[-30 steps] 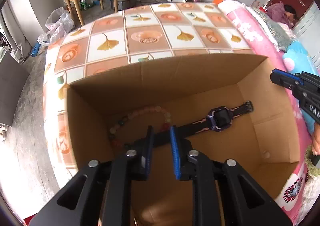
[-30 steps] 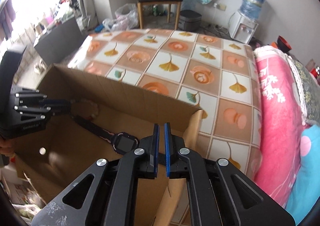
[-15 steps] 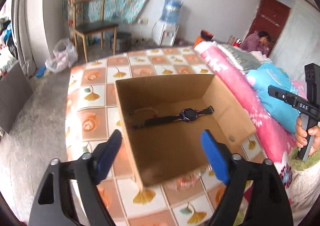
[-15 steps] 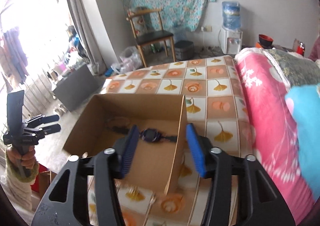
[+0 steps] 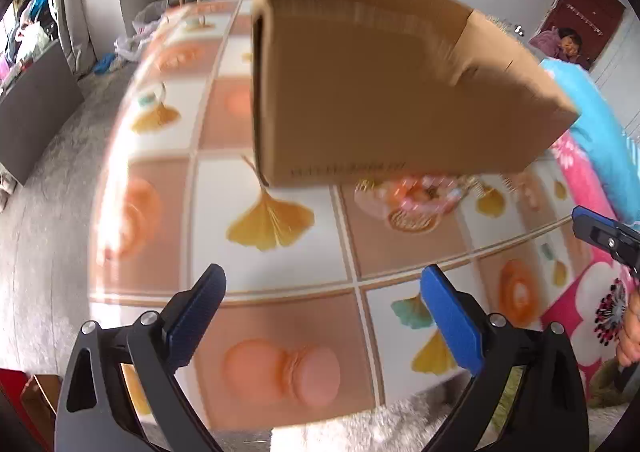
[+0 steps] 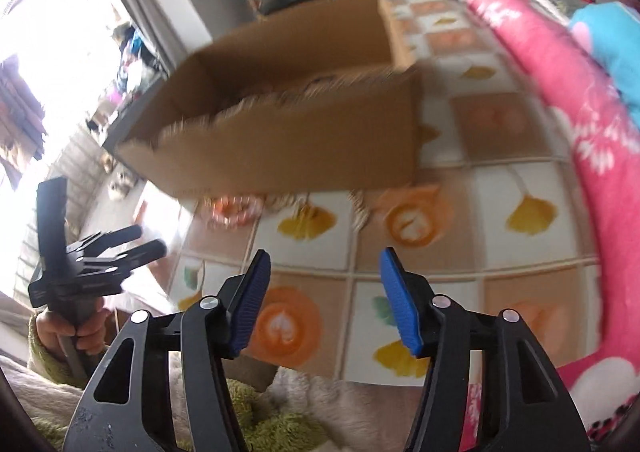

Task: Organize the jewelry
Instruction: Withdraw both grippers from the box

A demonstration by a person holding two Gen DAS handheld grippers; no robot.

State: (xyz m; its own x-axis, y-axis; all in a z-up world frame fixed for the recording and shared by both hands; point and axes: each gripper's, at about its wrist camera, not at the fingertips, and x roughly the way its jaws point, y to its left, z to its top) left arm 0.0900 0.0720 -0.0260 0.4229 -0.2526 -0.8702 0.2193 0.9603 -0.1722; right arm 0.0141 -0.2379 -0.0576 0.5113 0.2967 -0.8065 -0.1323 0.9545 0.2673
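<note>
Left tongs (image 5: 323, 306) and right tongs (image 6: 323, 298) gape empty, newly spread, over tabletop (image 5: 280, 276) before box (image 5: 392, 99).

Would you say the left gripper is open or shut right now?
Open. The left gripper has its blue pads spread wide with only the patterned tablecloth visible between them; its jaws have just been opening.

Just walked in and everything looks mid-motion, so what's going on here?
A person holds two black grippers with blue pads, and neither holds anything. The left gripper and right gripper both hang open, their jaws just opened, above the ginkgo-patterned tablecloth. The brown cardboard box stands on the table ahead of them. The pictures are blurred, so its contents are unclear.
</note>
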